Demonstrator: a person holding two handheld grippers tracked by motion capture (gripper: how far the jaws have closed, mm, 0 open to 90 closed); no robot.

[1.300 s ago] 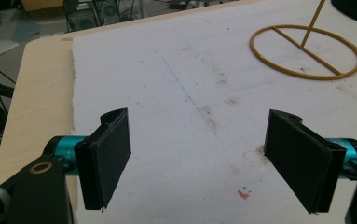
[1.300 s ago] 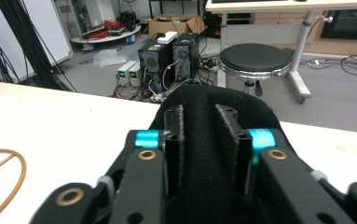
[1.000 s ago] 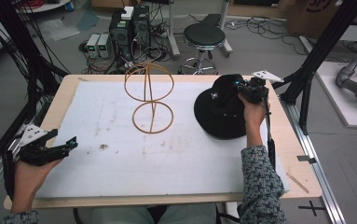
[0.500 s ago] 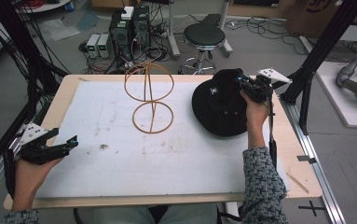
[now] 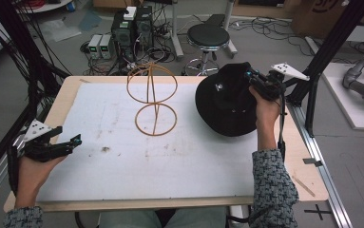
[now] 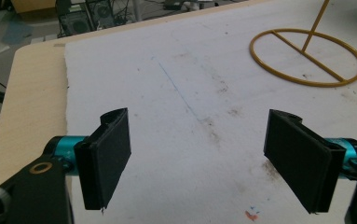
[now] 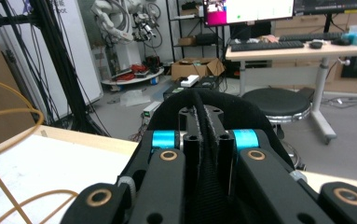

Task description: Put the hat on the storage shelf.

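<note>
A black brimmed hat (image 5: 227, 99) hangs tilted above the table's right side, its brim pinched by my right gripper (image 5: 252, 76), which is shut on it. In the right gripper view the brim's edge (image 7: 204, 140) runs upright between the two closed jaws. A yellow wire stand (image 5: 153, 97), a ring base with a round hoop on top, rises at the table's middle back; its base ring (image 6: 306, 57) shows in the left gripper view. My left gripper (image 5: 70, 141) rests low at the table's left edge, open, with bare white board between its pads (image 6: 108, 154).
A white board (image 5: 170, 152) covers most of the wooden table (image 5: 308, 175). A black frame post (image 5: 322, 57) stands just right of the right gripper. Behind the table are a round stool (image 5: 208, 35) and computer boxes (image 5: 132, 23) on the floor.
The right hand has lifted the hat off the board and carried it slightly left and up, tilting it. The left gripper has stayed put.
</note>
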